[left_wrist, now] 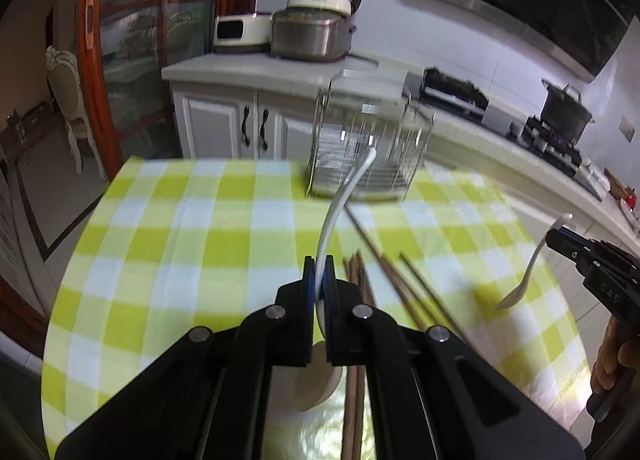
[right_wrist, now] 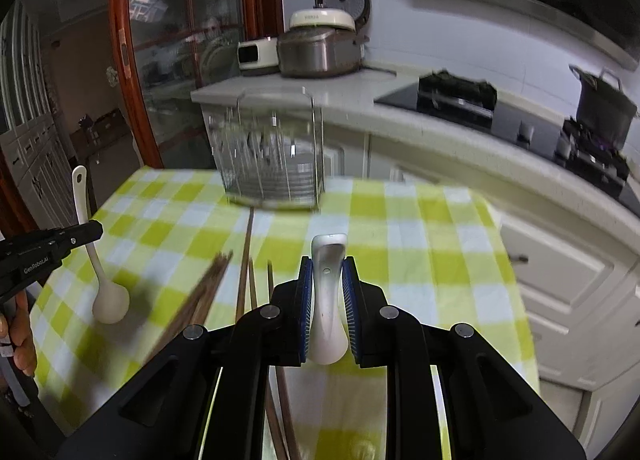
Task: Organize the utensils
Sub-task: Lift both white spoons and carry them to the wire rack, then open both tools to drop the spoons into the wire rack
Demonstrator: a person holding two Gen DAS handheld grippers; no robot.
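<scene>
Checked tablecloth (right_wrist: 420, 228) bears wire rack (right_wrist: 276, 164), contents blurred.

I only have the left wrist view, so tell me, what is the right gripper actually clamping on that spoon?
Observer: The right gripper is shut on the right spoon across its handle, with the handle end pointing ahead toward the wire utensil rack.
Operator: And how does my own spoon look from the other side?
Observer: The left gripper pinches the left spoon mid-handle; its bowl hangs below and the handle rises above the fingers.
Operator: Is its bowl touching the table?
Observer: I cannot tell; it hangs low over the checked tablecloth, left of the chopsticks.
</scene>
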